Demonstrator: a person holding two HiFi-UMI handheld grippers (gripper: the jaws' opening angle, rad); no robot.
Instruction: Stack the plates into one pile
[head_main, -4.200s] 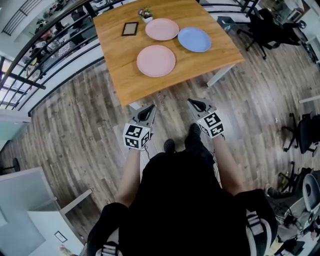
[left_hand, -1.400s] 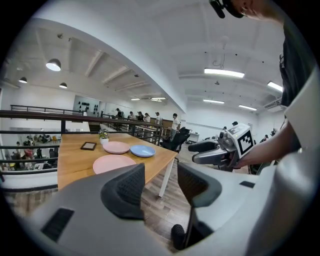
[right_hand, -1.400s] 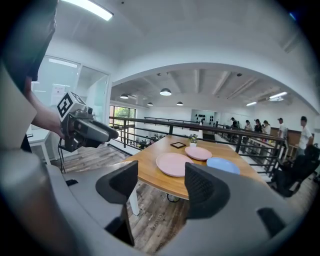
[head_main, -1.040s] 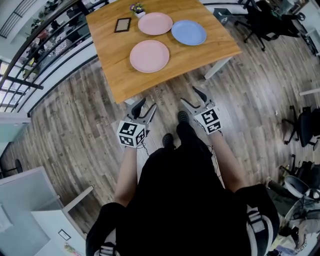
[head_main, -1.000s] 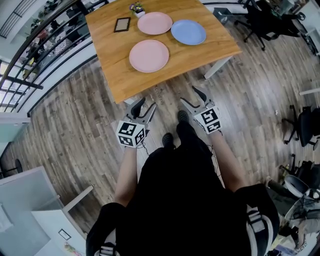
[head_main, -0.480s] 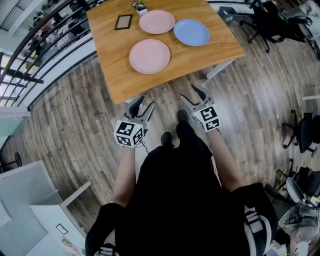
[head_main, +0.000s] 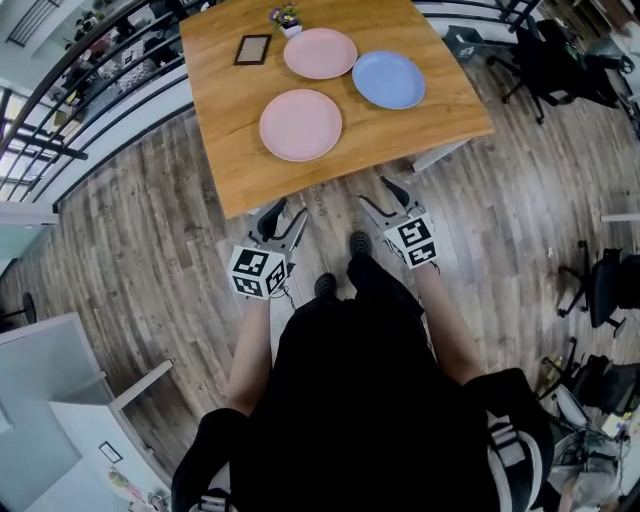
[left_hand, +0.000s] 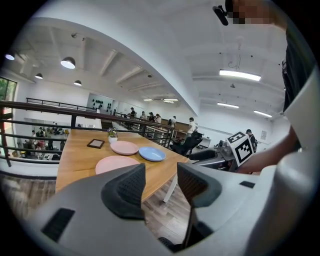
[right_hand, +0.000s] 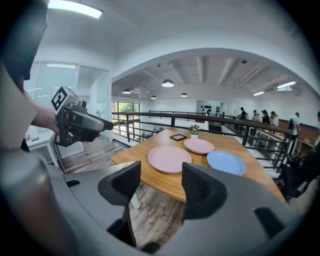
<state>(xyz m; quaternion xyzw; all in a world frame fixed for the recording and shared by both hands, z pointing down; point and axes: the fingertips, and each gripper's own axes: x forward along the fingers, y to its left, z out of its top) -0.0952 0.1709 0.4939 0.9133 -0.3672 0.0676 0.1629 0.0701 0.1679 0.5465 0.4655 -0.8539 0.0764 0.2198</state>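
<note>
Head view shows three plates lying apart on the wooden surface, none stacked yet. The near pink plate (head_main: 300, 124) is closest to the person's edge. The far pink plate (head_main: 320, 53) lies beyond it, and the blue plate (head_main: 388, 79) is just beside that one on the right, not touching it. A picture frame (head_main: 252, 49) and a flower pot (head_main: 287, 17) sit at the far side, clear of the plates.

The surface (head_main: 230, 150) ends short of both tools, which hang over the floor (head_main: 150, 220) before its near edge. The left tool (head_main: 282, 212) points almost straight at the near pink plate. The right tool (head_main: 380, 196) lines up more with the blue plate, which is farther ahead and well apart from it.

The left gripper view and the right gripper view each show jaws standing apart with nothing between them, so both tools are released and empty. By this layout the left tool is nearer the near pink plate, and the right has the shorter line to the blue. Either must first travel forward over the edge to reach a plate.
</note>
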